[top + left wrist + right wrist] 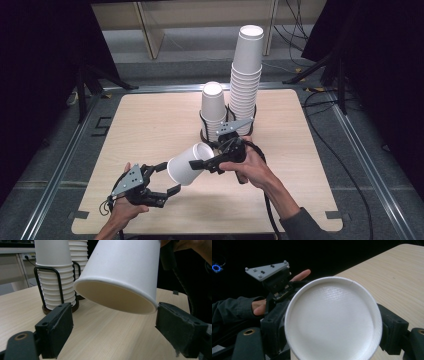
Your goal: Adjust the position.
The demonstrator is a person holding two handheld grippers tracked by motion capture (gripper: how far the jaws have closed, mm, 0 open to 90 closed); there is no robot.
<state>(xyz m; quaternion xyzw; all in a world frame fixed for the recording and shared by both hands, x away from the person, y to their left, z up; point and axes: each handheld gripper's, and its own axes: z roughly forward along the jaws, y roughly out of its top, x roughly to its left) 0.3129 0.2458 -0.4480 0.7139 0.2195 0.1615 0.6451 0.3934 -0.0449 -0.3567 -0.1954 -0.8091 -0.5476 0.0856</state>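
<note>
At the worktop's [150,115] near edge, the left claw [167,177] gapes wide just beside a paper cup [190,163] held sideways above mid-worktop, pinched in the right claw [200,164]. Farther back, two cup stacks [245,75] stand in a black wire holder [227,131].

Bright overhead light on the table [150,130], surroundings black — soft shadows, mild blur.
</note>
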